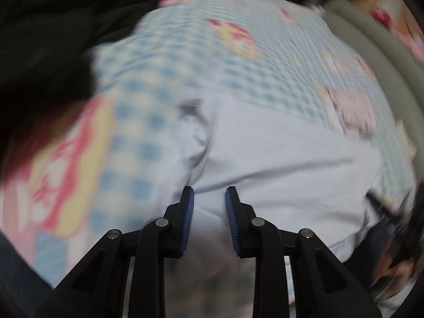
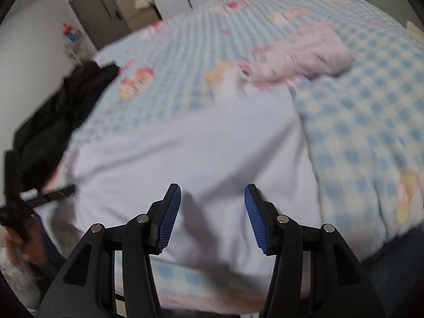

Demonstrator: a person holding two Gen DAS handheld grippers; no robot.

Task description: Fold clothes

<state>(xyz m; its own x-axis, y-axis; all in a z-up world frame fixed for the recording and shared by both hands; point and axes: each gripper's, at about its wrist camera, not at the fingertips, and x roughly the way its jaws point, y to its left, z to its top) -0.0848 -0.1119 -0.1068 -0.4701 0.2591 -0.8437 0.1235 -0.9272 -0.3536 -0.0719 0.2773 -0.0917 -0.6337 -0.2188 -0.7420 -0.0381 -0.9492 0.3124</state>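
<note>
On my left wrist camera, the left gripper (image 1: 209,193) hangs low over the pale lilac garment (image 1: 278,159), which lies spread on the blue checked bedspread (image 1: 164,61); its jaws stand a little apart with cloth showing between them, and through the blur I cannot tell whether they pinch it, while a black garment (image 1: 53,34) lies off to the left. On my right wrist camera, the right gripper (image 2: 212,196) hovers over the same pale garment (image 2: 185,143) with jaws wide apart and empty, a crumpled pink garment (image 2: 304,53) beyond it and a hand (image 2: 23,241) at the left edge.
</note>
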